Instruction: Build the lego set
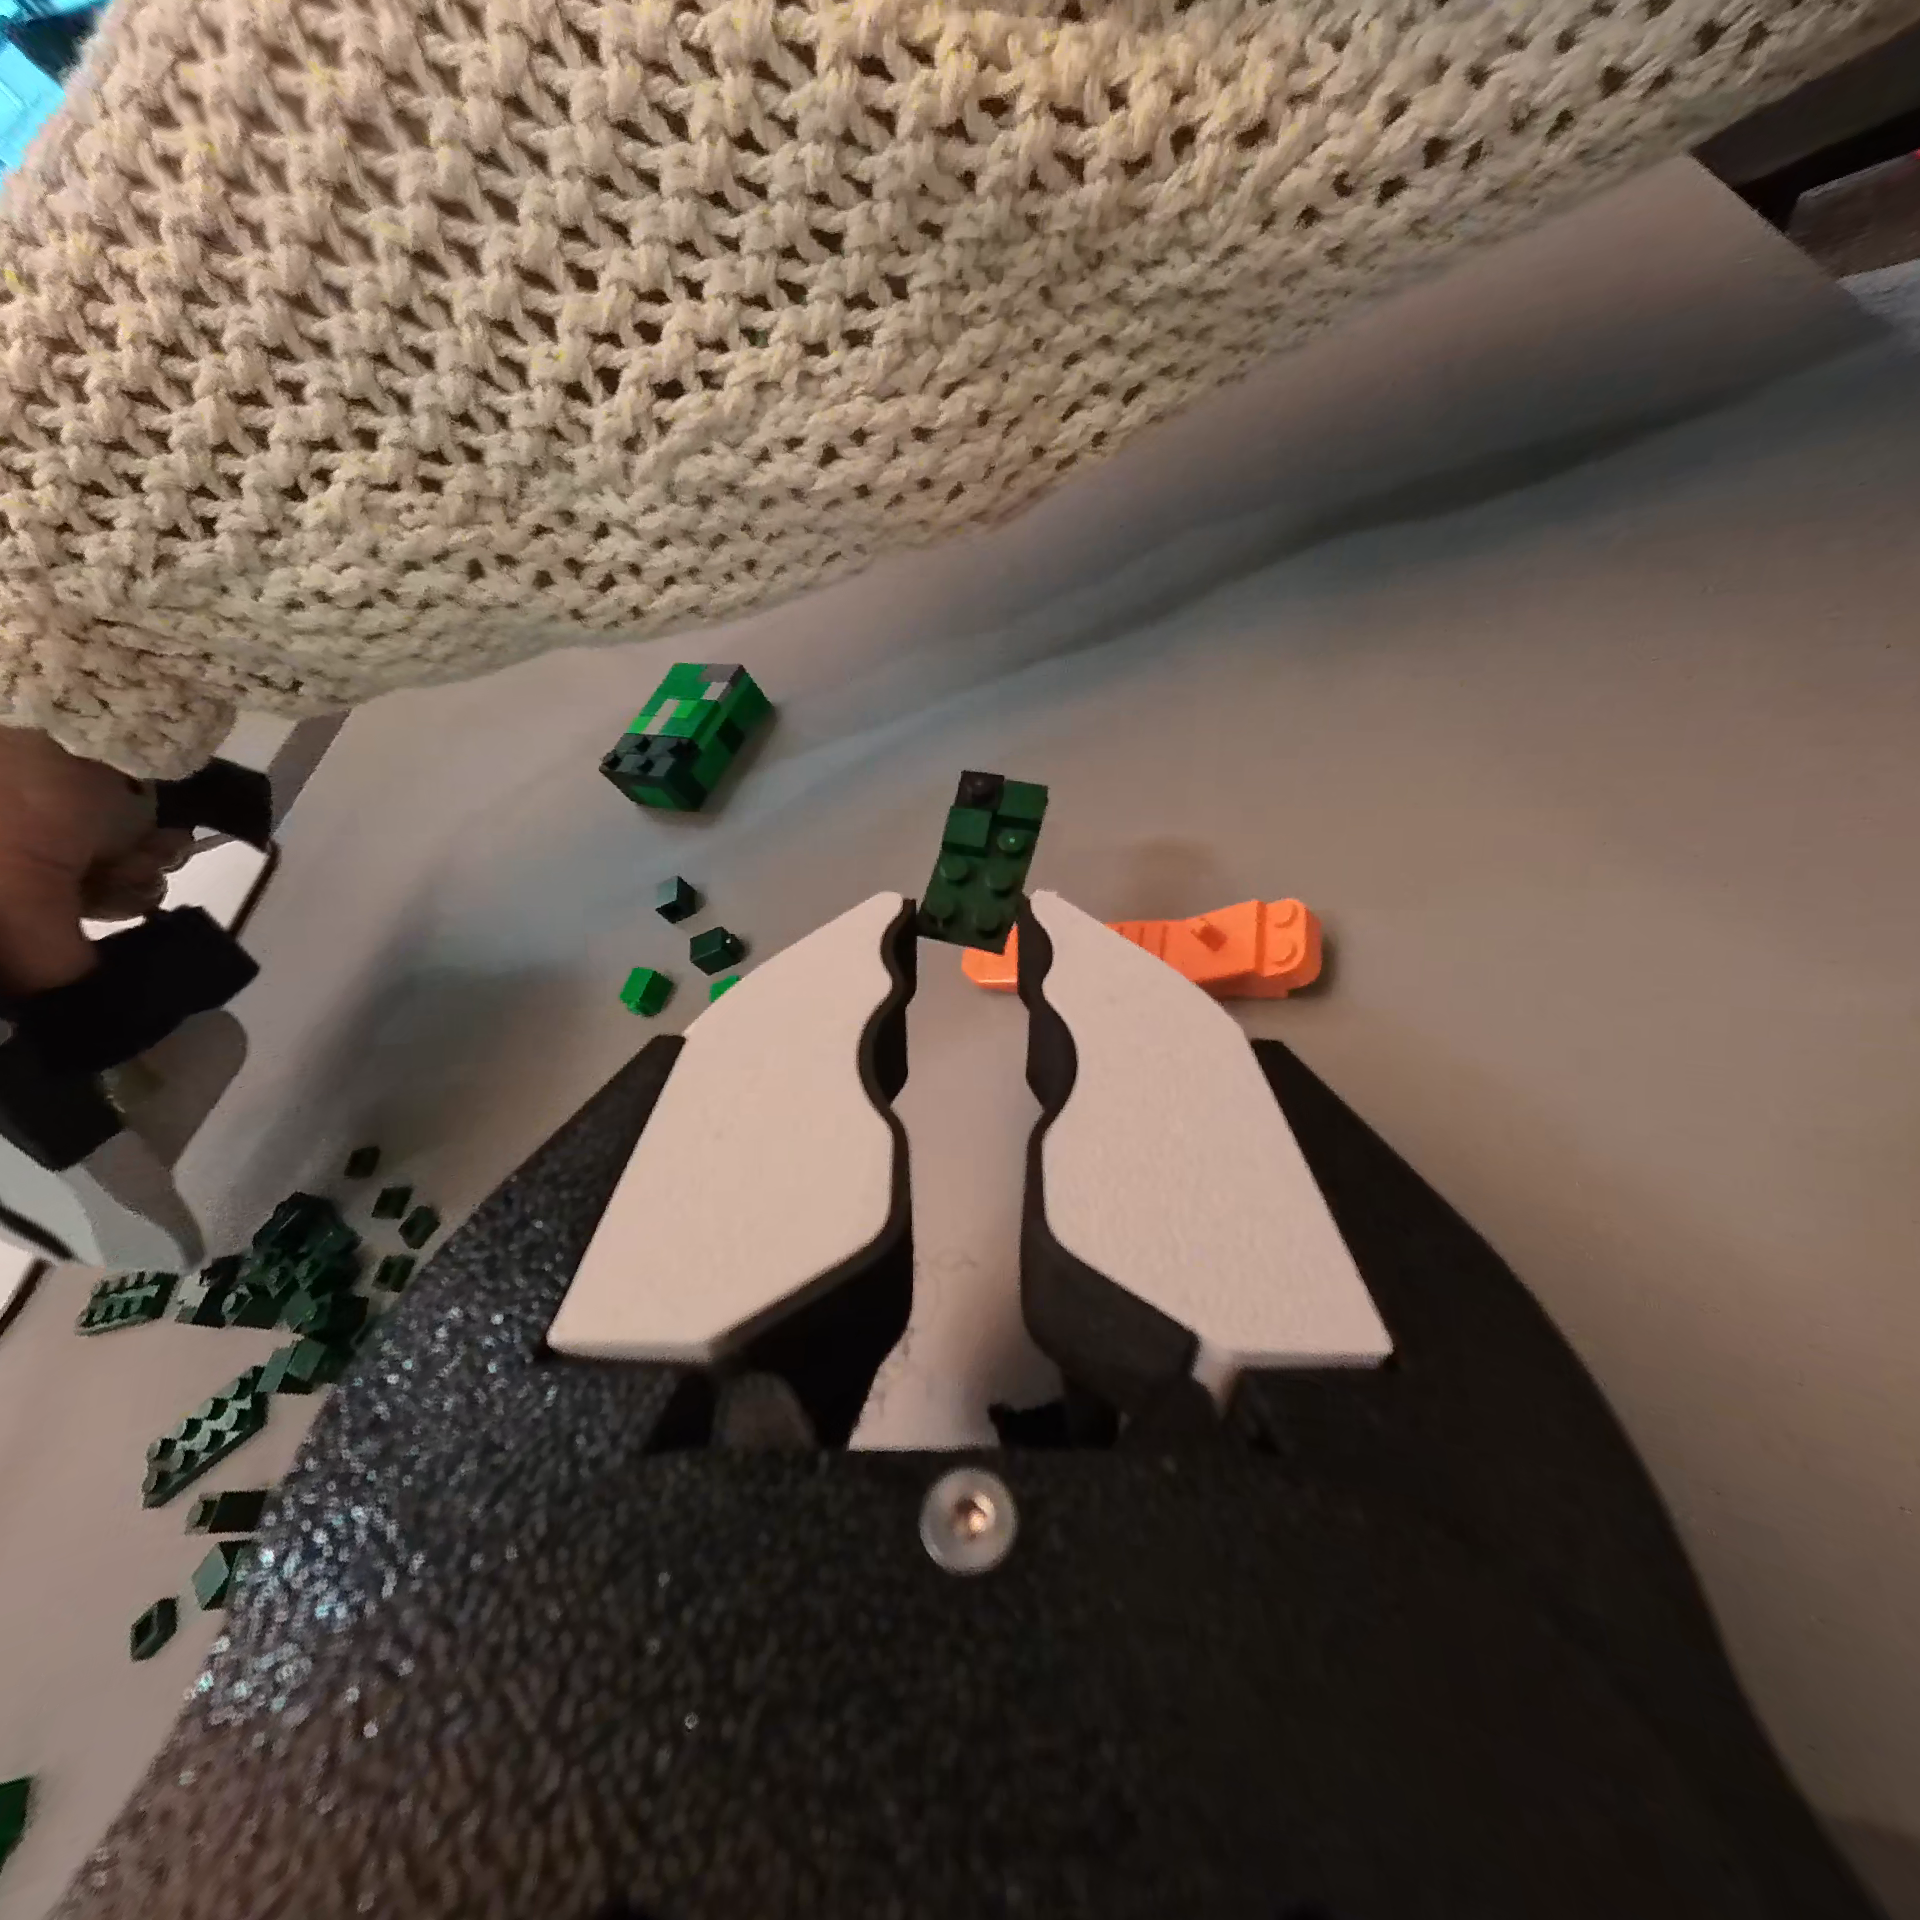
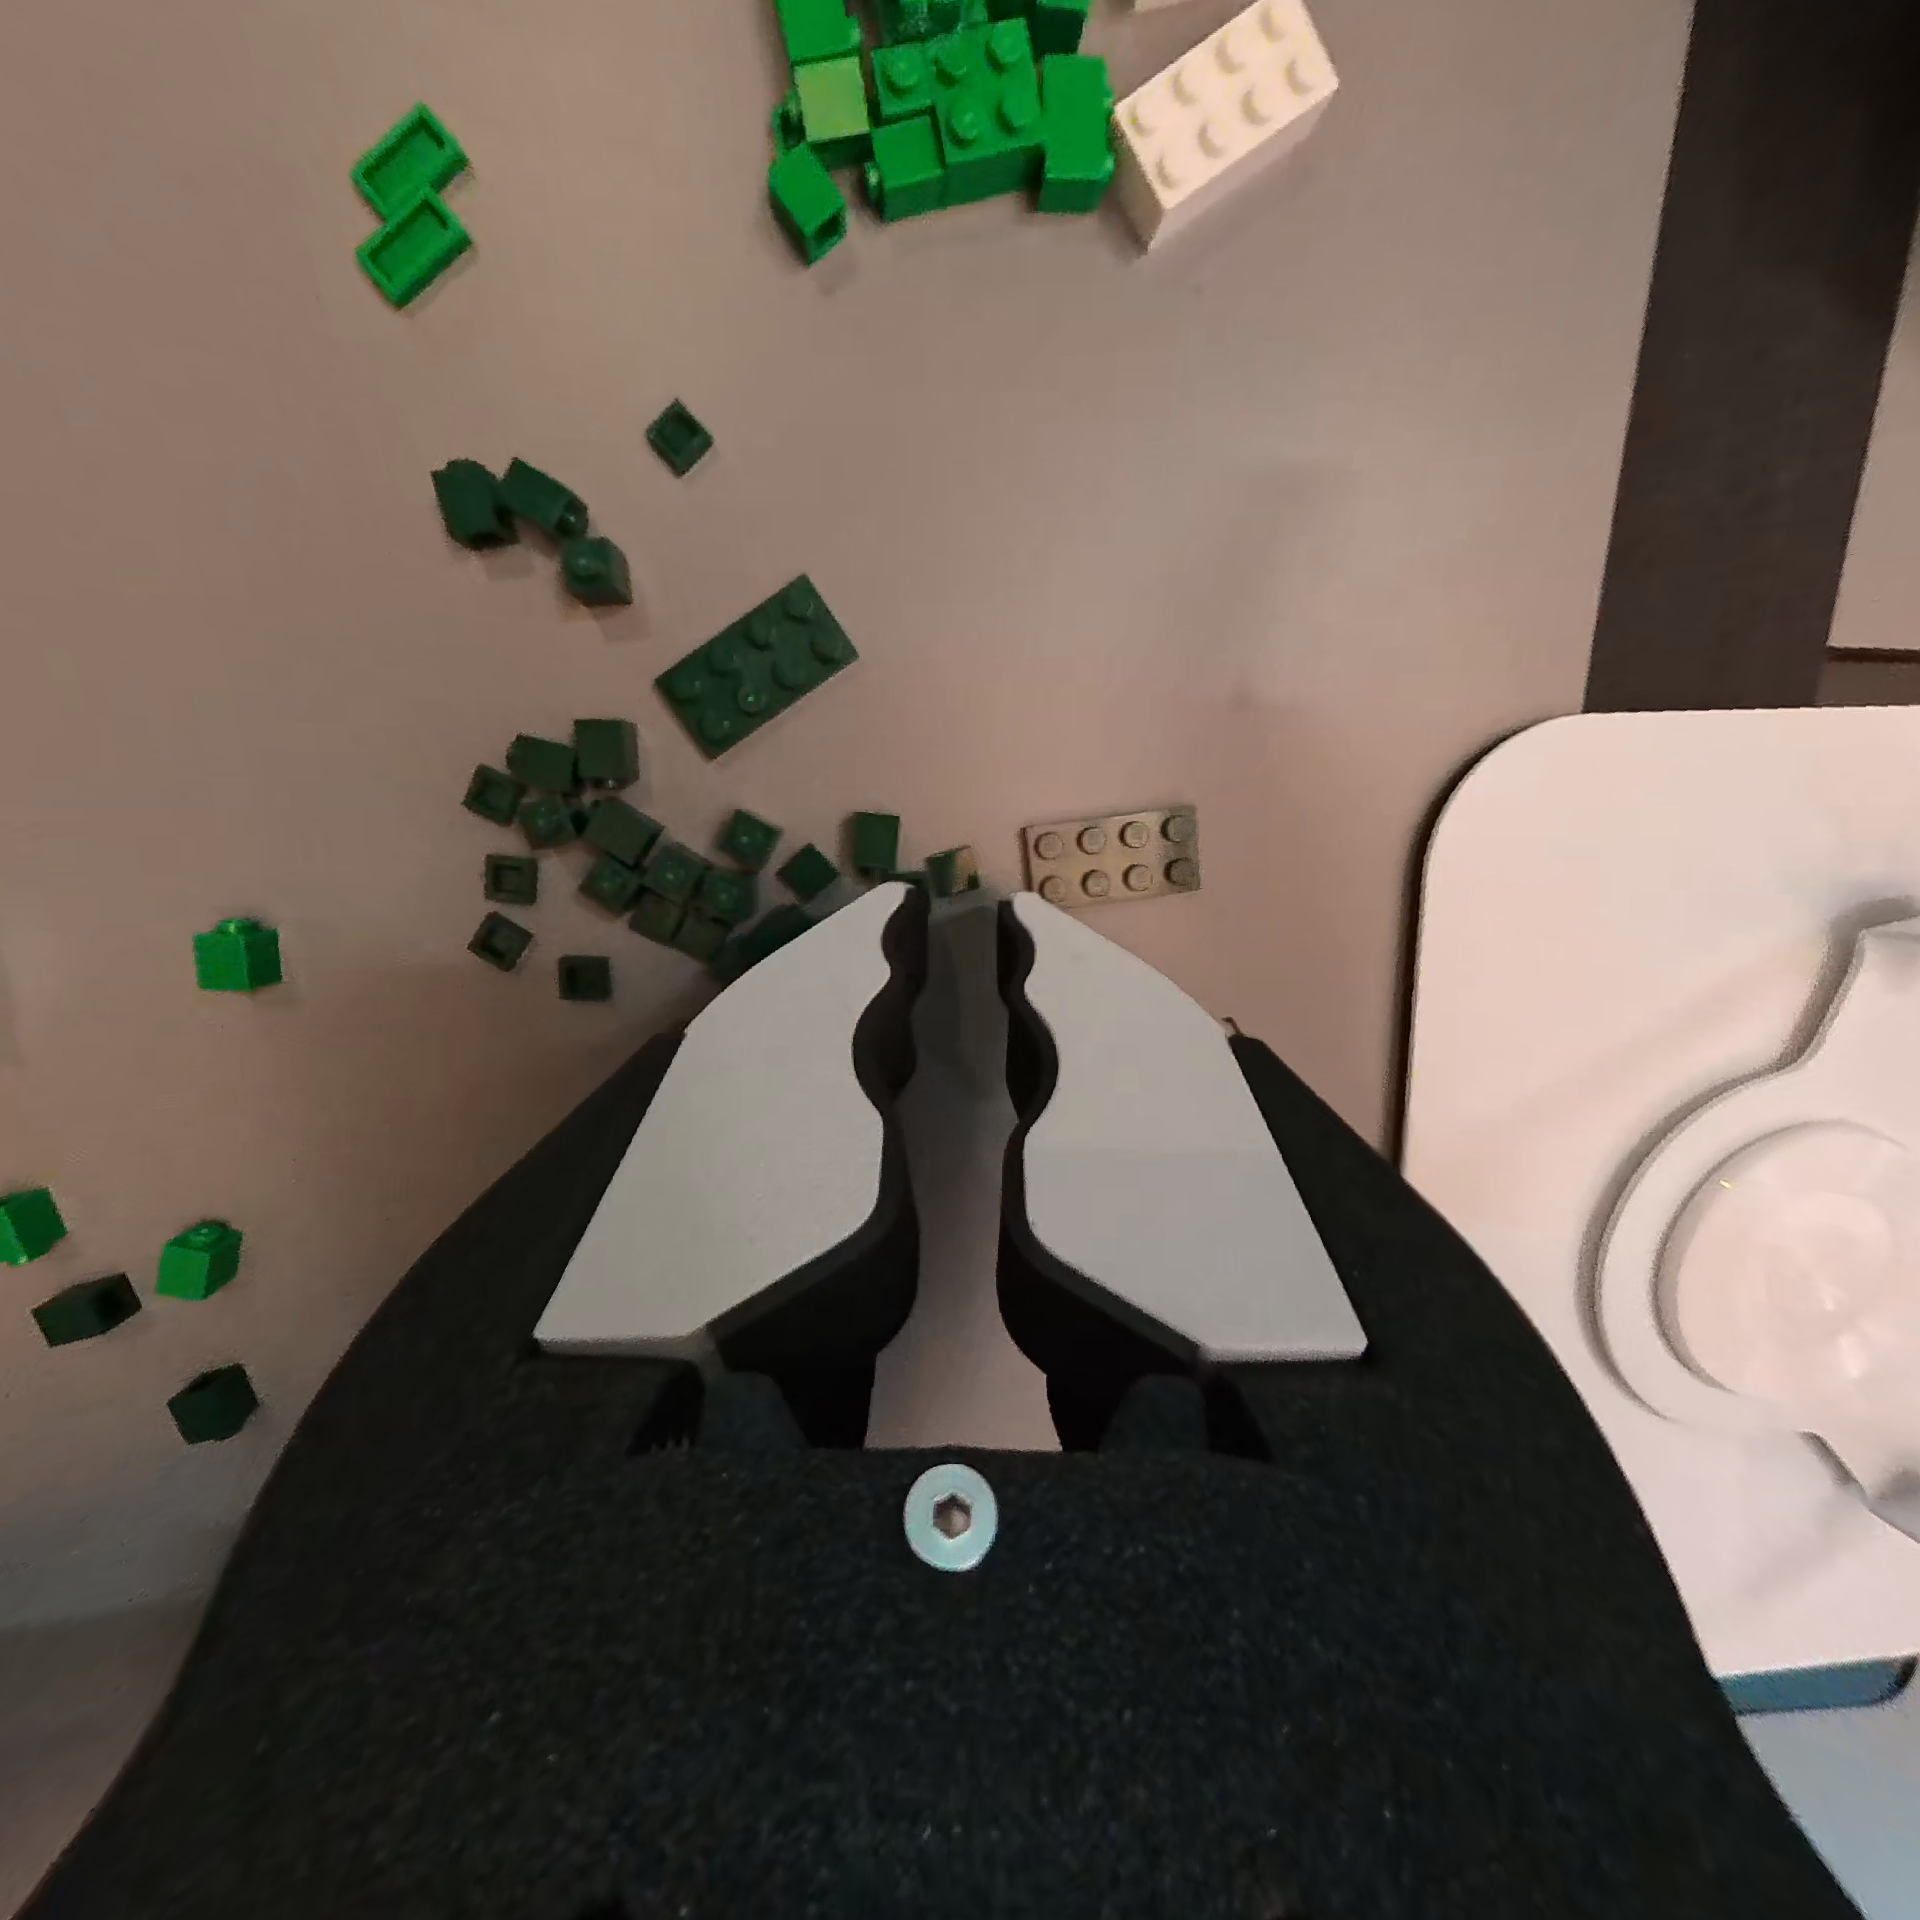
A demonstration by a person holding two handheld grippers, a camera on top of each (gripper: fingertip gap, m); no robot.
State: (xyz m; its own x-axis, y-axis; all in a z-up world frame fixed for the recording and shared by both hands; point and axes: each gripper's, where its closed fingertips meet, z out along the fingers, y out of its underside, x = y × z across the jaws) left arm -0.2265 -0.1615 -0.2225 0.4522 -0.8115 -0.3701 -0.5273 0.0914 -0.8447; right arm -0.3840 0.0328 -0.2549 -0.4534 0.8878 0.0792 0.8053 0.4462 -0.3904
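My left gripper point(image 1: 966, 920) is shut on a small dark green plate assembly point(image 1: 985, 862) and holds it above the grey table, studs facing me. A built green block point(image 1: 686, 738) lies beyond it to the left. My right gripper point(image 2: 961, 906) is down at the table with its jaws narrowly apart. A small dark green 1x1 brick point(image 2: 951, 868) sits right at its tips, at the edge of a heap of dark green small bricks point(image 2: 634, 862). The right gripper also shows at the left edge of the left wrist view point(image 1: 104, 1091), over that heap point(image 1: 281, 1278).
An orange brick separator point(image 1: 1226, 951) lies behind the left fingers. A cream knitted sleeve point(image 1: 727, 312) hangs overhead. A grey 2x4 plate point(image 2: 1112, 862), dark green 2x4 plate point(image 2: 758, 665), bright green bricks point(image 2: 935, 114) and a white brick point(image 2: 1226, 114) lie around. A white moulded tray point(image 2: 1558, 1039) and dark post point(image 2: 1745, 364) stand right. My hands' fingertips stand some 25 centimetres from each other. The built green block point(image 1: 686, 738) is closer to my left gripper, around 15 centimetres from its tips; the right tips are 20 centimetres off.
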